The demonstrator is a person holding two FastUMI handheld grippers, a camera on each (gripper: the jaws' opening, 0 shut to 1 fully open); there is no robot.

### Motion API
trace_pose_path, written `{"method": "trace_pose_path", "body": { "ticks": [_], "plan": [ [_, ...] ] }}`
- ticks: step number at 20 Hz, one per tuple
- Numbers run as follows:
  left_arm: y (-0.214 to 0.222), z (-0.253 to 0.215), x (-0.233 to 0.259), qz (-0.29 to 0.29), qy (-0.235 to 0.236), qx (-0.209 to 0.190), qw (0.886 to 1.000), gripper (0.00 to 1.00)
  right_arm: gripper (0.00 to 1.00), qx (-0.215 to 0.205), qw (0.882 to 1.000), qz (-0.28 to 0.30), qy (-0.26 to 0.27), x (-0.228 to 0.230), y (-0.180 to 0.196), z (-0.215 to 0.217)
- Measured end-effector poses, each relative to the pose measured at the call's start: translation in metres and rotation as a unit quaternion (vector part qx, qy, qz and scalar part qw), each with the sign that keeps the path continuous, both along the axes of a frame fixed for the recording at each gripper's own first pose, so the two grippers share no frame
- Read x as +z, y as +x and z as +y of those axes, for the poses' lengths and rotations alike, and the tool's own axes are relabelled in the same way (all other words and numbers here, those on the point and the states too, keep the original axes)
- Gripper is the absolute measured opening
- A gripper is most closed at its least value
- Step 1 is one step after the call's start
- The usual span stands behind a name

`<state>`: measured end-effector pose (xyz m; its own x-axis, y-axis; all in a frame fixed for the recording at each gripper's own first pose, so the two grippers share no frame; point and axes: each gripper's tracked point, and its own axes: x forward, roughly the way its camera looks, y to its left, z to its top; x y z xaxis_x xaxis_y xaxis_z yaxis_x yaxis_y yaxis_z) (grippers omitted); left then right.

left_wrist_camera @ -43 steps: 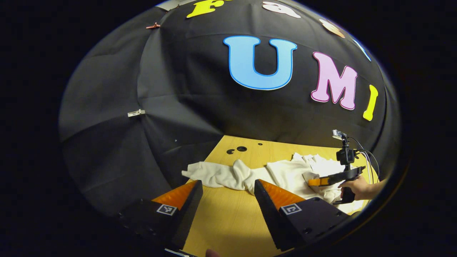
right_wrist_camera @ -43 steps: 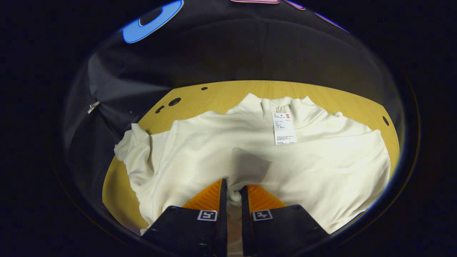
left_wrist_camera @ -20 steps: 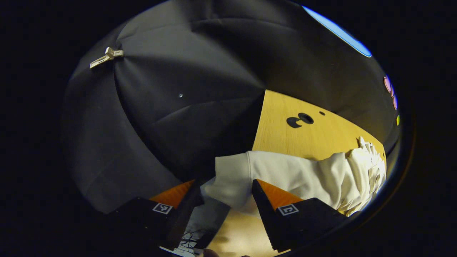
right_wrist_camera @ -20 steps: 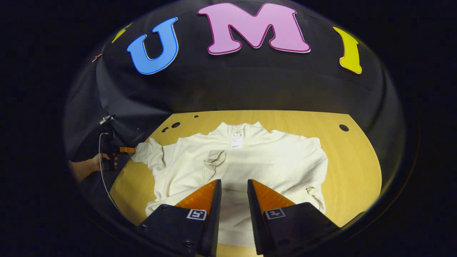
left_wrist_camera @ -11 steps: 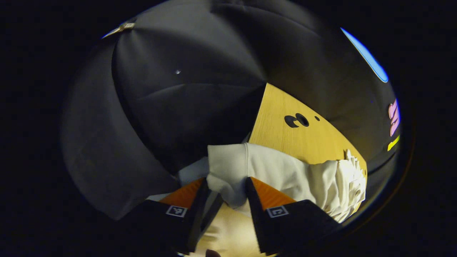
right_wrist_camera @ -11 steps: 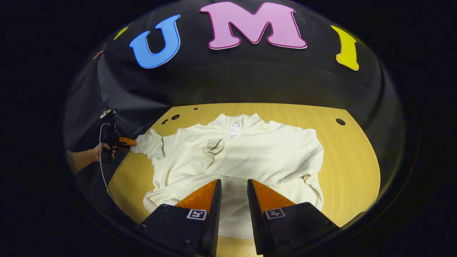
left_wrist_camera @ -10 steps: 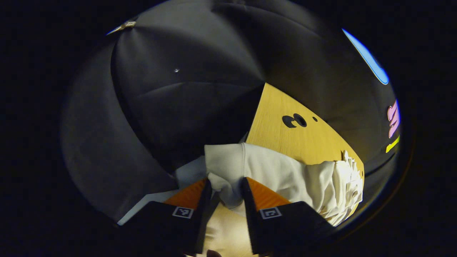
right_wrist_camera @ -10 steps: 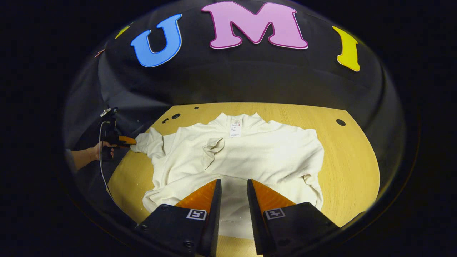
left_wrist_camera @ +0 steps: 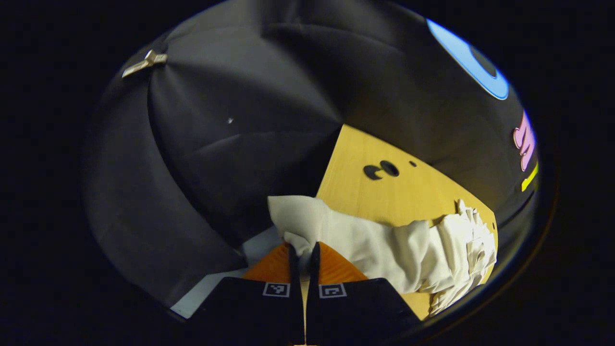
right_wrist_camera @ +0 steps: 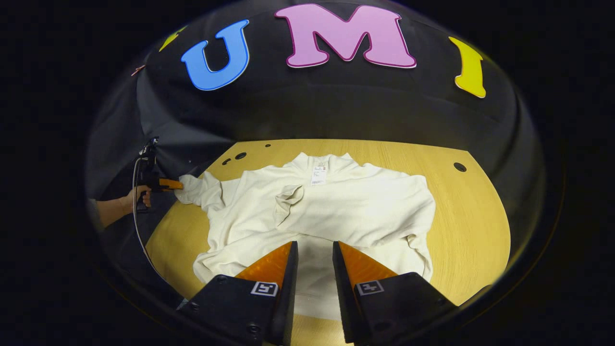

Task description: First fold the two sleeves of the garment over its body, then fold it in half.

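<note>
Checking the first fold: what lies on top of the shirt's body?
One sleeve lies folded across the shirt, cuff near the tag. Whatever is beneath that sleeve is covered.

Dim booth, overhead light, sharp focus, strong fisheye edge warping

the left gripper (left_wrist_camera: 302,251) at the bottom centre is pinching the cuff of a white sleeve (left_wrist_camera: 355,238), which is trailing to the lower right across the table (left_wrist_camera: 384,192), bunching near the right edge.
</note>
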<state>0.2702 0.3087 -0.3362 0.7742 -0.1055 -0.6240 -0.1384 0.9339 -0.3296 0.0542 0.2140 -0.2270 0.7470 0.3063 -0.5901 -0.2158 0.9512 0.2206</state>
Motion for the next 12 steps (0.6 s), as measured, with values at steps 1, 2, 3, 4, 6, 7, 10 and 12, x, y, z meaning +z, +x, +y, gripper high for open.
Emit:
{"method": "trace_pose_path", "body": {
  "ticks": [1,2,3,4,6,7,10,12],
  "plan": [
    [0.002,-0.007,0.012,-0.014,0.001,-0.002,1.0,0.12,0.44,-0.001,1.0,0.0,0.002,0.001,-0.001,-0.002],
    [0.002,-0.017,0.023,-0.026,0.006,-0.005,1.0,0.07,0.44,-0.001,1.0,0.0,0.004,0.0,-0.002,-0.005],
    [0.001,-0.03,0.034,-0.036,0.009,-0.011,0.999,0.07,0.44,-0.002,1.0,-0.001,0.006,0.001,-0.004,-0.01],
    [-0.001,-0.043,0.047,-0.047,0.014,-0.018,0.999,0.07,0.44,-0.003,1.0,-0.001,0.009,0.002,-0.004,-0.015],
    [-0.005,-0.077,0.072,-0.067,0.018,-0.035,0.997,0.12,0.44,-0.006,1.0,-0.004,0.013,0.004,-0.005,-0.027],
    [-0.007,-0.096,0.085,-0.077,0.018,-0.042,0.996,0.07,0.44,-0.008,1.0,-0.007,0.015,0.006,-0.006,-0.035],
    [-0.015,-0.154,0.116,-0.098,0.011,-0.065,0.993,0.07,0.44,-0.013,1.0,-0.012,0.02,0.009,-0.01,-0.058],
    [-0.022,-0.195,0.137,-0.113,0.024,-0.092,0.989,0.07,0.44,-0.017,0.999,-0.013,0.027,0.012,-0.014,-0.075]
  ]
}}
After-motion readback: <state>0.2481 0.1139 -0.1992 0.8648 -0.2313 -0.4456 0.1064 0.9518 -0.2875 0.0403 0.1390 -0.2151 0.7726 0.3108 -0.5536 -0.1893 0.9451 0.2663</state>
